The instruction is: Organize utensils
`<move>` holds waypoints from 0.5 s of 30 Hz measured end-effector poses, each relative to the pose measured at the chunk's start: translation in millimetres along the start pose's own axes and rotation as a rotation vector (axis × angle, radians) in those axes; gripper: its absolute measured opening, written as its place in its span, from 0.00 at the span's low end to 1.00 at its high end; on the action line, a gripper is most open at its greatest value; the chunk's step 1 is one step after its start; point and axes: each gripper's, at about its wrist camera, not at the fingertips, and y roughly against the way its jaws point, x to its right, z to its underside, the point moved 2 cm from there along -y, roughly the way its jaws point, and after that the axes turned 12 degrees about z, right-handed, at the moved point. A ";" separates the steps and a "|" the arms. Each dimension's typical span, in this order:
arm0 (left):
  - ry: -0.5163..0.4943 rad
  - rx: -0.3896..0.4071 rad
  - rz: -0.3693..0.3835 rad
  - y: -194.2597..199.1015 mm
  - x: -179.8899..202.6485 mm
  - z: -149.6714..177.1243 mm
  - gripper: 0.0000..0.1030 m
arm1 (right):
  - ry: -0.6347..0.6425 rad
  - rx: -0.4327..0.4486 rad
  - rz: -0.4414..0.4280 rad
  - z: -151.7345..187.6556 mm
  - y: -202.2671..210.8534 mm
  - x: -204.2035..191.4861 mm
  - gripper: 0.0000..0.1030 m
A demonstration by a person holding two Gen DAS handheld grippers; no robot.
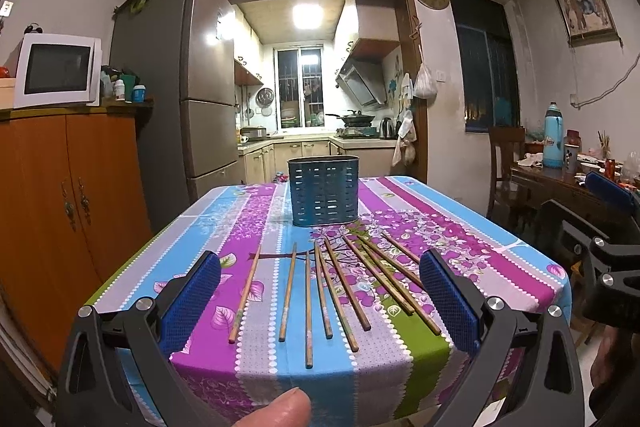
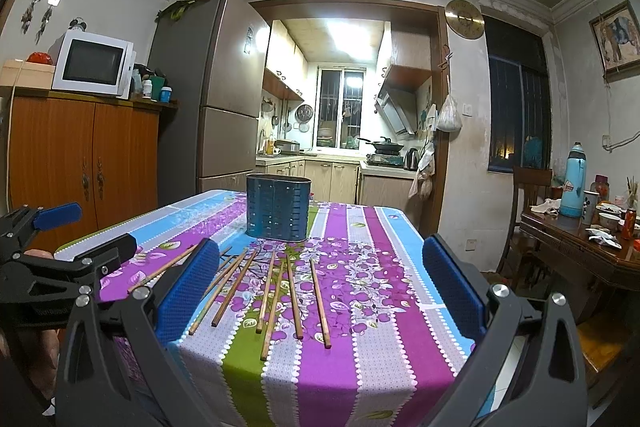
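Both grippers are hovering at the near edge of a table (image 1: 224, 211) covered in a striped floral cloth, neither touching anything. The left gripper (image 1: 320, 301) is holding its jaws spread wide, blue pads flanking the view, nothing between them; a thumb (image 1: 286, 409) is showing at the bottom of the left wrist view. The right gripper (image 2: 322, 291) is likewise standing spread apart and gripping nothing; it is also showing at the right edge of the left wrist view, off the table's side, just as the left one is appearing at the left edge of the right wrist view. The chopsticks (image 1: 344, 291) are lying loose on the cloth near the front edge, fanned out and roughly pointing away from the cameras: the leftmost few are lying separate and near parallel, the ones to the right are crowding and crossing each other. In the right wrist view the same chopsticks (image 2: 276, 299) are sitting between the two pads, some passing behind the left pad. A blue perforated utensil holder (image 1: 323, 191) is standing upright farther back on the table, beyond the chopsticks and apart from them; whether it holds anything cannot be told. Behind are standing a fridge (image 1: 176, 83), a microwave (image 1: 58, 69) on an orange cabinet (image 1: 68, 195), and a lit kitchen.
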 end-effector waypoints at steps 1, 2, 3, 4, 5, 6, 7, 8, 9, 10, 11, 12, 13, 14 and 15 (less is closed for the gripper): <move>0.000 -0.001 -0.002 -0.4 -0.5 0.0 0.96 | 0.001 0.000 0.000 -0.1 0.3 -0.1 0.95; 0.001 -0.001 -0.003 -0.3 0.2 0.0 0.96 | 0.002 0.001 0.001 -0.1 0.1 -0.3 0.95; 0.001 -0.003 -0.005 -0.6 0.2 -0.2 0.96 | 0.003 0.001 0.001 -0.1 0.1 -0.4 0.95; 0.000 -0.005 -0.008 -1.1 -0.2 0.0 0.96 | 0.002 0.001 0.001 -0.1 -0.1 -0.5 0.95; 0.000 -0.005 -0.011 -1.2 -0.5 0.1 0.96 | 0.001 -0.001 -0.001 0.0 -0.2 -0.5 0.95; 0.000 -0.006 -0.012 -2.4 -1.1 0.4 0.96 | 0.000 -0.002 -0.002 0.0 -0.6 -1.0 0.95; 0.001 -0.008 -0.014 -3.2 -1.5 0.4 0.96 | 0.000 -0.002 -0.001 -0.2 -0.2 -1.0 0.95; 0.003 -0.011 -0.014 -3.6 -1.9 0.7 0.96 | 0.000 -0.002 0.000 -0.5 -0.3 -1.1 0.95; 0.003 -0.012 -0.014 -4.2 -2.2 1.2 0.96 | 0.000 -0.002 -0.001 -0.7 -0.2 -1.0 0.95; 0.003 -0.014 -0.014 -4.7 -2.3 1.3 0.96 | -0.001 -0.003 -0.001 -1.0 0.1 -0.9 0.95; 0.004 -0.017 -0.014 -5.2 -3.4 1.6 0.96 | -0.002 -0.003 0.000 -1.3 0.8 -0.5 0.95; 0.005 -0.018 -0.014 -5.7 -3.9 1.7 0.96 | -0.001 -0.003 0.000 -3.1 -2.0 -2.3 0.95; 0.005 -0.018 -0.016 -5.9 -4.5 2.2 0.96 | -0.001 -0.003 -0.002 -4.7 -3.4 -3.3 0.95; 0.006 -0.019 -0.016 -6.6 -5.2 1.8 0.96 | 0.001 -0.004 -0.003 -4.9 -3.3 -3.5 0.95; 0.009 -0.020 -0.015 -7.1 -6.1 1.8 0.96 | 0.004 -0.005 -0.005 0.9 -3.1 -3.4 0.95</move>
